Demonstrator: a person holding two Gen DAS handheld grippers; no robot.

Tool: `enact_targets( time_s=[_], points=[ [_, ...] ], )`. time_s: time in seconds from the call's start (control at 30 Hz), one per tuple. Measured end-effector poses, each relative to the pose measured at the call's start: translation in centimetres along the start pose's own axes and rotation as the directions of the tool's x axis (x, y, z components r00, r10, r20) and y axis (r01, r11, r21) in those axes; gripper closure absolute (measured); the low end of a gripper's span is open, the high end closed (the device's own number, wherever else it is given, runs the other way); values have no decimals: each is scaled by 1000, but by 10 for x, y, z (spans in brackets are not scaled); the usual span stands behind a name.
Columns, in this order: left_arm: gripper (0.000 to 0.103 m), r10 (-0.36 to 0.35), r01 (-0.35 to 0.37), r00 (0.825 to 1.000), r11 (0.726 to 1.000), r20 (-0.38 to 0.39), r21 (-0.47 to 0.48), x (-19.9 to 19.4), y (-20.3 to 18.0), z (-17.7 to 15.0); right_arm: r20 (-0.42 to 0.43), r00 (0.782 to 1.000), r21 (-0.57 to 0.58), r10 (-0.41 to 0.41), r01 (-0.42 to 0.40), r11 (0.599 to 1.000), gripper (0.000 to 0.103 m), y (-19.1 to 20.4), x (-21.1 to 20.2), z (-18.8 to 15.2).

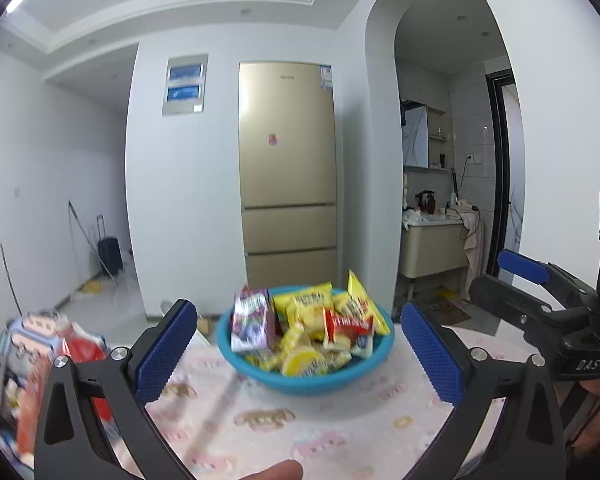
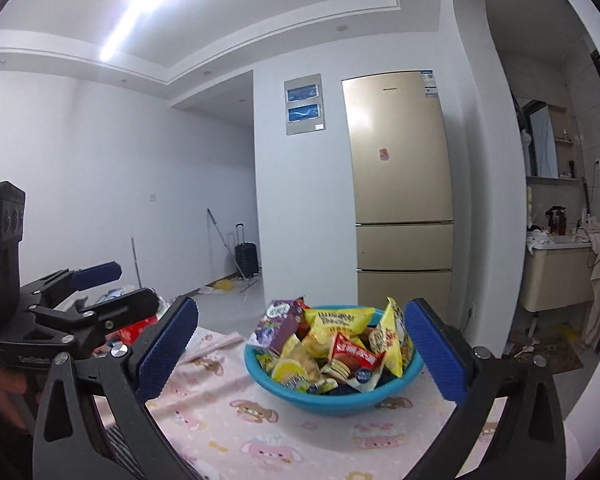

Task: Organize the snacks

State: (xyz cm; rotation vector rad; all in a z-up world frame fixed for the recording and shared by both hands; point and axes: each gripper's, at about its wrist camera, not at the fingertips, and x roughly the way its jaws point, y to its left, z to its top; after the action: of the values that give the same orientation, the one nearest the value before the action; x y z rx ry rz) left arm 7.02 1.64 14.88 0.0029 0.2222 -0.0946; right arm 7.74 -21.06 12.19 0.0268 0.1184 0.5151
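Observation:
A blue plastic bowl [image 1: 300, 384] [image 2: 332, 402] stands on the pink cartoon tablecloth [image 1: 260, 420] [image 2: 228, 420], heaped with snack packets. Among them are a purple packet [image 1: 252, 318] [image 2: 280, 326], yellow packets [image 1: 304, 300] [image 2: 338, 318] and a red one [image 1: 346, 324] [image 2: 356, 354]. My left gripper [image 1: 300, 354] [image 2: 118, 286] is open, level with the bowl and short of it, nothing between its fingers. My right gripper [image 2: 302, 352] [image 1: 504, 280] is wide open, also short of the bowl and holding nothing. The two grippers are side by side.
A blurred pile of red and light-blue packets [image 1: 40, 344] [image 2: 134, 330] lies at the table's left. Behind the table stands a gold fridge [image 1: 286, 168] [image 2: 400, 180]. A washroom opening [image 1: 440, 200] is at the right. A thumb [image 1: 278, 470] shows at the bottom edge.

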Motion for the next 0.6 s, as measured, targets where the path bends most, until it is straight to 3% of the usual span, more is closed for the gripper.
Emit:
enact_targets(
  time_s=[0.27,0.6],
  points=[
    [0,-17,13,997,999,-81,-45,8,11,-50,-92,996,0,-8,8,1000,0,-9,11,-43],
    [0,-20,17,988,1000,-151,-21,21,4,-89,-120,993,-23,6,-9,1000,0,-1,7,-69]
  ],
)
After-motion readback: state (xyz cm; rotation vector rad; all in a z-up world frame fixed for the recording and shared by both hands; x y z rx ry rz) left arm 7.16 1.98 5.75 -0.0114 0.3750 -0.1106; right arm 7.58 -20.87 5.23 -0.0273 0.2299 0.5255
